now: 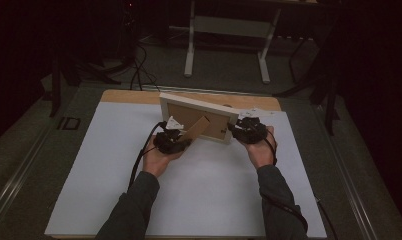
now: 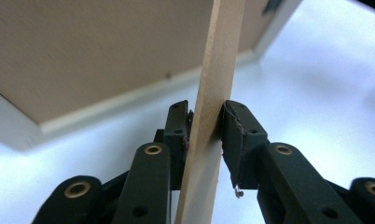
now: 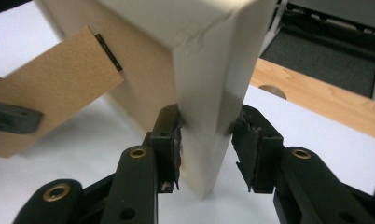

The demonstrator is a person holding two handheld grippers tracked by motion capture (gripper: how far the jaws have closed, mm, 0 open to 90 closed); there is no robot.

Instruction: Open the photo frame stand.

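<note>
Two tools grip picture frame (image 1: 196, 116): left (image 2: 205, 125) stand (image 2: 212, 93), right (image 3: 205, 135) edge.

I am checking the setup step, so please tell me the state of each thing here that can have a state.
White wooden picture frame: upright on its edge, back side toward the person.
Brown cardboard stand flap: swung out from the frame's back.
Left gripper: shut on the stand flap.
Right gripper: around the frame's corner, one pad touching; grip unclear.
</note>
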